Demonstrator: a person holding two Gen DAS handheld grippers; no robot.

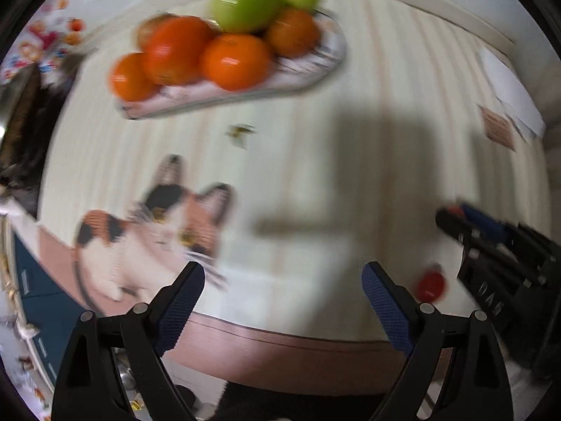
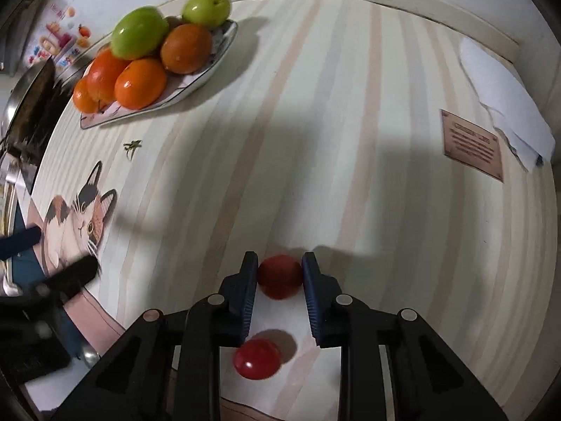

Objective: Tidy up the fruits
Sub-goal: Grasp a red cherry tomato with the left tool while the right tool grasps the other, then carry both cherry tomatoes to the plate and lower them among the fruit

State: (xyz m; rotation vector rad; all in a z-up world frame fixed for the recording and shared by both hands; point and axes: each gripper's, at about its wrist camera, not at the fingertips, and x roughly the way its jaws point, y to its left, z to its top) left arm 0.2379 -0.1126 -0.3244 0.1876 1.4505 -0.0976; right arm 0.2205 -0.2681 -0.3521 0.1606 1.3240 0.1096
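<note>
My right gripper (image 2: 279, 258) is shut on a small red tomato (image 2: 280, 277) that rests on the striped tablecloth. A second red tomato (image 2: 257, 358) lies loose nearer the table edge, below the fingers. At the far left an oval plate (image 2: 196, 80) holds several oranges (image 2: 140, 82) and two green apples (image 2: 138, 31). The left wrist view is blurred: my left gripper (image 1: 284, 268) stands open above bare cloth with nothing between its pads. That view shows the plate (image 1: 315, 70) ahead, and a red tomato (image 1: 431, 284) and the right gripper (image 1: 491, 245) at right.
A cat picture (image 2: 80, 217) is printed on the cloth at left. A small green stem scrap (image 2: 132, 147) lies near the plate. A brown card (image 2: 471, 144) and white paper (image 2: 501, 105) sit at the right. A metal pan (image 2: 24, 98) stands beyond the left edge.
</note>
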